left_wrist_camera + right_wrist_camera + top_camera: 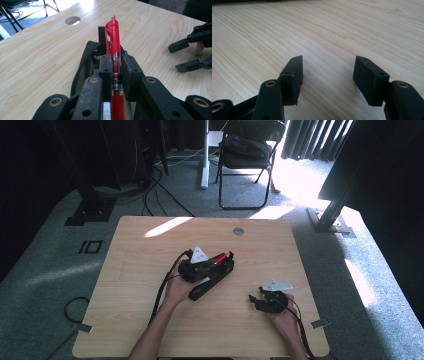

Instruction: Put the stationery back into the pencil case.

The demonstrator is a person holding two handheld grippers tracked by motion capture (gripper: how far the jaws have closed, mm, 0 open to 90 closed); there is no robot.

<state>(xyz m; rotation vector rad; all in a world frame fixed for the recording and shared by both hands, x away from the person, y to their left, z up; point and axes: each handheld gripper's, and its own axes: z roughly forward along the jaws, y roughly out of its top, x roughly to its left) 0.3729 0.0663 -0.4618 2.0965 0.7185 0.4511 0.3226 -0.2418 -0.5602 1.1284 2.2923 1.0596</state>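
My left tool (116, 72) clamps a red pen (114, 40) lengthwise over the black pencil case (212, 277), which lies near the middle of the desk (150, 320). I judge it best to keep the pen in line with the case's opening and lower it gently before letting go. I cannot see what is in the case. My right tool (328, 75) rests half open, empty, near the desk's right edge.

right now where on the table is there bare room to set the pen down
Bare wood lies along the table left side and the far edge by the round hole. The middle is crowded: the left gripper clamps the red pen over the black pouch.
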